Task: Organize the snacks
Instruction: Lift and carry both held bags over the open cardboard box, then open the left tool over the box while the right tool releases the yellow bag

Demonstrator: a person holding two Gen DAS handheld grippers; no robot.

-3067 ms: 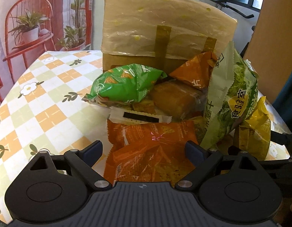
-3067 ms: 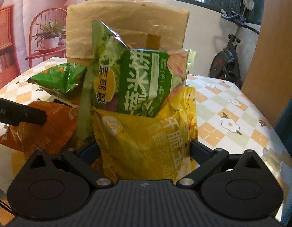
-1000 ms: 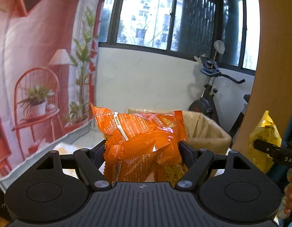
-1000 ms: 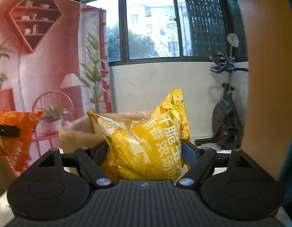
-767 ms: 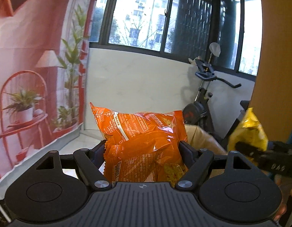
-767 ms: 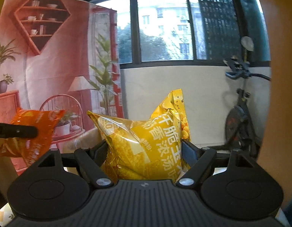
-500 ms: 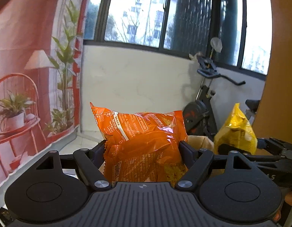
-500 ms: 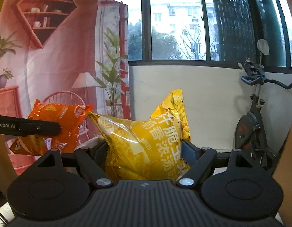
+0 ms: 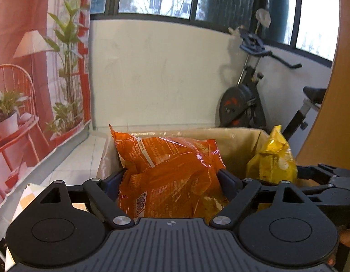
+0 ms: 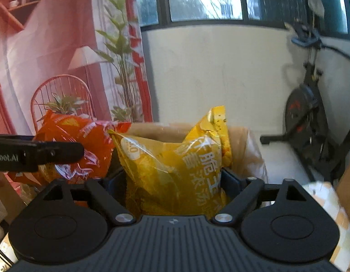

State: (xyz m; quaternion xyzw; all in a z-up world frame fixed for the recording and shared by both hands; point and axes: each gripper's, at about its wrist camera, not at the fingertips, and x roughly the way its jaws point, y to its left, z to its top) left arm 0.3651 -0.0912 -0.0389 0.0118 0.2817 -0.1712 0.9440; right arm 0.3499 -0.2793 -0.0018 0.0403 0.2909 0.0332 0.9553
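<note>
I have both grippers above the open cardboard box (image 9: 240,140), which is lined with clear plastic. The left gripper (image 9: 171,181) has the orange snack bag (image 9: 165,172) between its fingers, and its jaws are opening now. The bag leans a little to one side, and I cannot tell if the pads still press on it. The right gripper (image 10: 175,181) has the yellow snack bag (image 10: 177,167) between its fingers, also over the box, and its jaws are opening too. In the right wrist view the orange bag is just to the left of the yellow one. An exercise bike (image 9: 249,95) stands behind the box, near the white wall.
</note>
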